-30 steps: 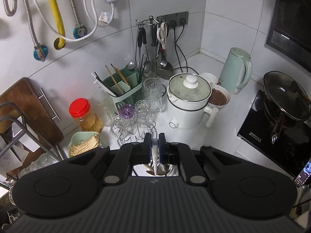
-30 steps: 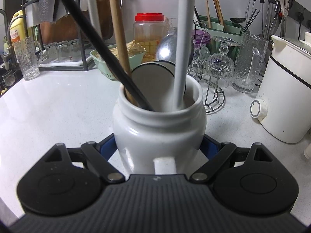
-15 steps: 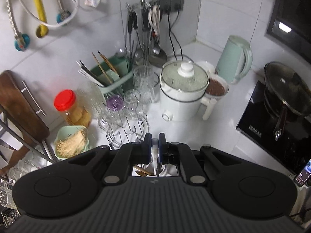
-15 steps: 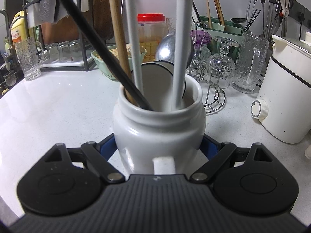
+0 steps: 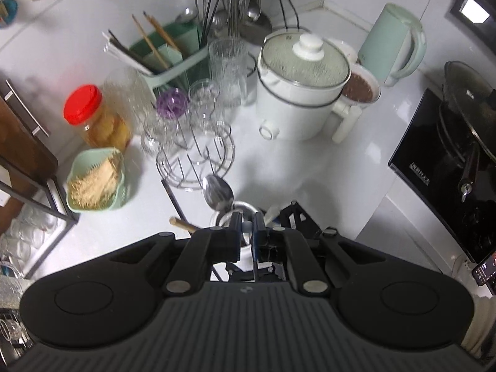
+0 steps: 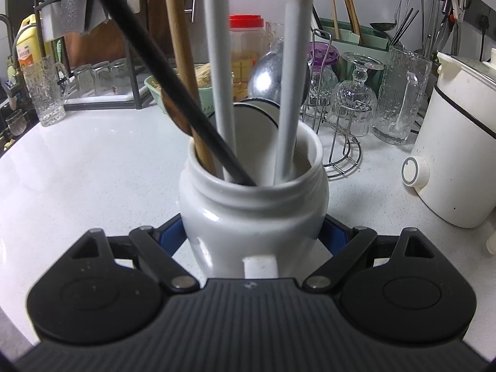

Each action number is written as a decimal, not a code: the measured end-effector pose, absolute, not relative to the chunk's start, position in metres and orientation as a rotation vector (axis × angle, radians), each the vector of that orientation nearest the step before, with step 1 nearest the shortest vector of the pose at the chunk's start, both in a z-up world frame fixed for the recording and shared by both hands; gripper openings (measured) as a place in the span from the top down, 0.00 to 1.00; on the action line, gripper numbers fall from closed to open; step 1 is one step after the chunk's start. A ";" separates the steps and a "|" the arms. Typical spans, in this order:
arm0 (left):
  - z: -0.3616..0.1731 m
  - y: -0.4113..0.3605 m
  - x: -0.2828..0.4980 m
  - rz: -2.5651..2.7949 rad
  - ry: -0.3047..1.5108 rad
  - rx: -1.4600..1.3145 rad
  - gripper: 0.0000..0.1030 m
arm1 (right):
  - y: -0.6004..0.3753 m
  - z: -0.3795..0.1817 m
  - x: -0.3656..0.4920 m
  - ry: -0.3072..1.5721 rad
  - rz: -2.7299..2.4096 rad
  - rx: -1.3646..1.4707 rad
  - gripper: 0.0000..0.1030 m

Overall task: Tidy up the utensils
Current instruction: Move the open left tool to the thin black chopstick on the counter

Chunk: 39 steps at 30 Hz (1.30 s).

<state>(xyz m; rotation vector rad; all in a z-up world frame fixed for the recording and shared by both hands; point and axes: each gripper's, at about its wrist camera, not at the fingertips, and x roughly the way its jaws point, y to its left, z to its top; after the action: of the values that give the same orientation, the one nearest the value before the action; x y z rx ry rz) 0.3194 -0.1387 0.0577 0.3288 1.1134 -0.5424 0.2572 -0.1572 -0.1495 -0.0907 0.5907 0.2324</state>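
White jar [image 6: 252, 214] stands on the table [image 6: 86, 167] at the frame's centre, clamped between the right gripper [image 6: 252, 232] pads. Above its mouth, the left gripper [image 5: 246, 232] is pinched on a thin grey handle [image 6: 221, 71] standing among the other utensils.

The left gripper [image 5: 245, 232], jaws pinched on a pale handle [image 5: 246, 226], points down over the white jar [image 5: 245, 209].

I saw white ceramic jar [image 6: 252, 217] | grey handles [image 6: 221, 62] | black handle [image 6: 148, 62] | red-lidded amber jar [image 5: 93, 117] | mint kettle [image 5: 393, 43] | purple glass [image 5: 171, 104] | black-banded white cooker [image 5: 297, 93]
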 end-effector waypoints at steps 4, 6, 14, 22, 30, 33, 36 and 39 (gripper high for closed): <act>0.045 -0.136 0.324 -0.532 1.152 0.314 0.92 | -0.157 -0.149 0.257 0.604 0.230 -0.088 0.12; 0.042 -0.134 0.325 -0.530 1.159 0.305 0.92 | -0.157 -0.148 0.257 0.608 0.227 -0.086 0.12; 0.040 -0.118 0.333 -0.485 1.157 0.247 0.51 | -0.156 -0.146 0.259 0.633 0.223 -0.081 0.12; 0.041 -0.085 0.338 -0.398 1.184 0.085 0.26 | -0.153 -0.145 0.259 0.644 0.193 -0.068 0.12; 0.047 -0.060 0.339 -0.300 1.155 0.049 0.12 | -0.149 -0.144 0.260 0.653 0.163 -0.058 0.12; 0.052 -0.054 0.337 -0.266 1.130 0.063 0.09 | -0.149 -0.144 0.260 0.655 0.156 -0.054 0.12; 0.055 -0.049 0.335 -0.244 1.113 0.069 0.07 | -0.148 -0.143 0.260 0.658 0.143 -0.046 0.12; 0.054 -0.040 0.331 -0.216 1.087 0.068 0.04 | -0.147 -0.143 0.260 0.660 0.133 -0.040 0.12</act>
<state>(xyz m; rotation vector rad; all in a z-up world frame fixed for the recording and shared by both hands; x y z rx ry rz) 0.3313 -0.0403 0.0544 0.0676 1.0875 -0.2157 0.2602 -0.1472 -0.1430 -0.0400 0.6596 0.1328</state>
